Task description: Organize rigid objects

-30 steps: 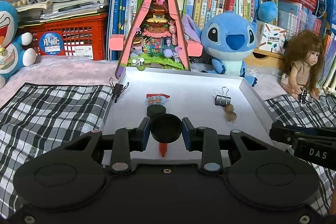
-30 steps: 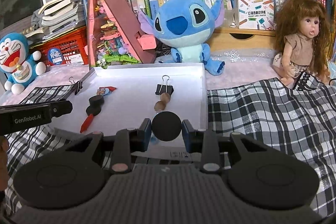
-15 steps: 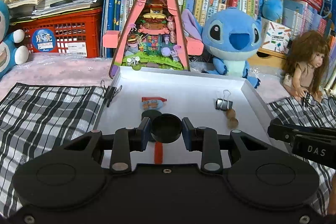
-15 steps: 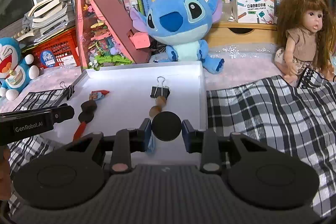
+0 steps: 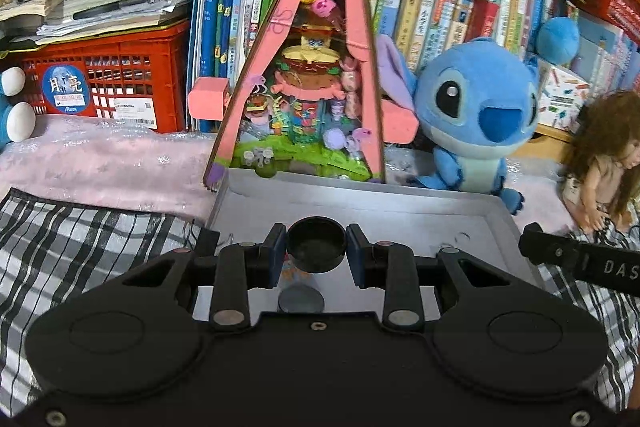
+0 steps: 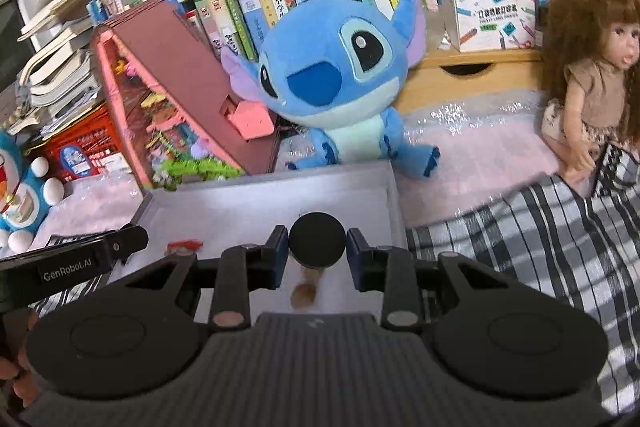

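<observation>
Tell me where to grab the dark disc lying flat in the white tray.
Pinch the dark disc across its rim, on opposite sides, coming down from above: it lies flat on the floor of the white tray, so probably only its thin round edge offers a hold.

Two black round caps held above a white tray

One black cap (image 5: 316, 245), hollow side showing, sits pinched between blue fingers (image 5: 276, 255); the other black cap (image 6: 317, 241) shows its flat face; a dark disc (image 5: 301, 299) and brown beads (image 6: 305, 293) lie in the white tray (image 6: 256, 211).
</observation>
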`<state>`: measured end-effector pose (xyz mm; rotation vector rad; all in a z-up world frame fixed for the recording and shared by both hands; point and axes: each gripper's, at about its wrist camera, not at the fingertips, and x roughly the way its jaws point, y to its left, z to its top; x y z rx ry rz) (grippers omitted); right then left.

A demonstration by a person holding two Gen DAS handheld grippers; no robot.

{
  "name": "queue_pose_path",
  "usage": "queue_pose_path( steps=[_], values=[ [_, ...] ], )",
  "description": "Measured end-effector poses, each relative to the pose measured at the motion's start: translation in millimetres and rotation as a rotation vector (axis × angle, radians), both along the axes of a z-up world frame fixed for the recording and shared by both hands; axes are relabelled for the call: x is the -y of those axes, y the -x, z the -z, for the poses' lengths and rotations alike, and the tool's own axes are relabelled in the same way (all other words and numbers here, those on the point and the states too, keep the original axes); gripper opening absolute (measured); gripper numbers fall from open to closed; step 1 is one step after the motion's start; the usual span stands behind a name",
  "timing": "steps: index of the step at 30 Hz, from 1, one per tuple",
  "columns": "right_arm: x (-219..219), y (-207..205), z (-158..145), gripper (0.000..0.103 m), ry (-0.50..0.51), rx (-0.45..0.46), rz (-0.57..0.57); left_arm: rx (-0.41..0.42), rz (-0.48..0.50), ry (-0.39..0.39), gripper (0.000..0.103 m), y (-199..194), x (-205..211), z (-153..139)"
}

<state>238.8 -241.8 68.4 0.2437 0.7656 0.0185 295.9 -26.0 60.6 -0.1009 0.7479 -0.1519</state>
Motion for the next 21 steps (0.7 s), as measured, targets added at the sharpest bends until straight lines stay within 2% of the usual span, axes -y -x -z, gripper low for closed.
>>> queue_pose_path(
  steps=[9, 18, 21],
  values=[
    [-7.1, -36.2, 16.9, 0.037, 0.004, -0.046, 0.005, -0.027, -0.004, -0.028, 0.03, -24.6, 5.8, 27.3],
    [-14.0, -60.1, 32.4, 0.037, 0.011, -0.065, 0.002, -0.028, -0.01, -0.041, 0.03, -41.7, 6.5, 36.5],
    [-13.7, -63.0, 37.5, 0.037, 0.004, -0.046, 0.018, -0.012, -0.02, -0.05, 0.03, -44.1, 5.9, 38.6]
  ],
)
